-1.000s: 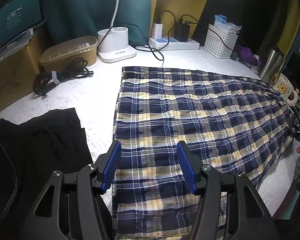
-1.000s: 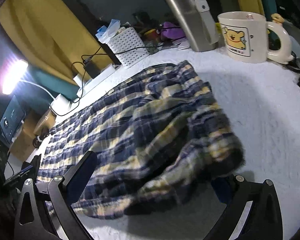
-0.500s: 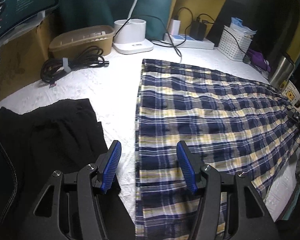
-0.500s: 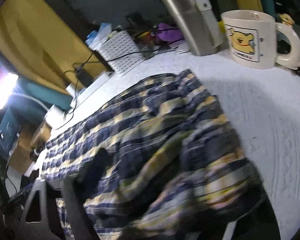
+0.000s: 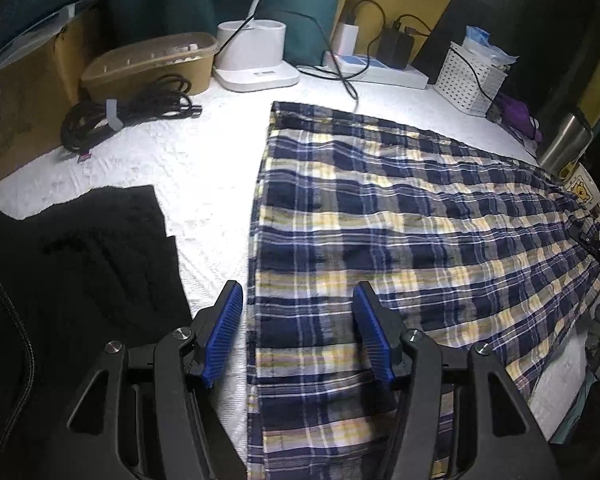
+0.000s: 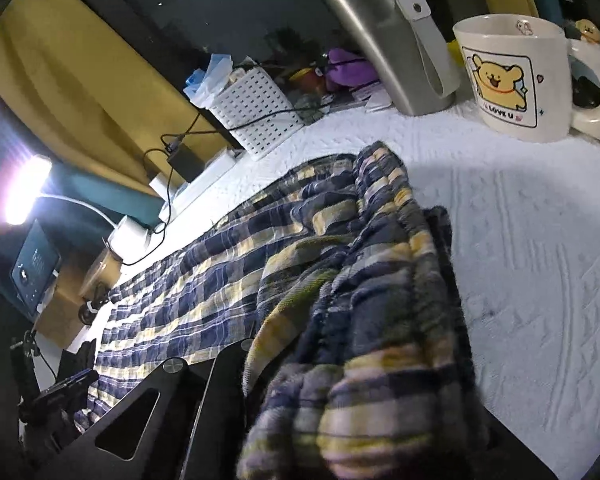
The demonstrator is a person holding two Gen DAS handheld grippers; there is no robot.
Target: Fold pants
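I'm closing the right tongs (image 6: 300, 392) on the bunched plaid pants (image 6: 364, 320), lying beside the bear mug (image 6: 512, 80) on the white surface (image 6: 540, 260)

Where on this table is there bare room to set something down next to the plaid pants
Bare white cover lies between the plaid pants, the black garment and the coiled cable. Another patch lies between the pants' bunched end and the bear mug. The back edge, around the white basket, is crowded.
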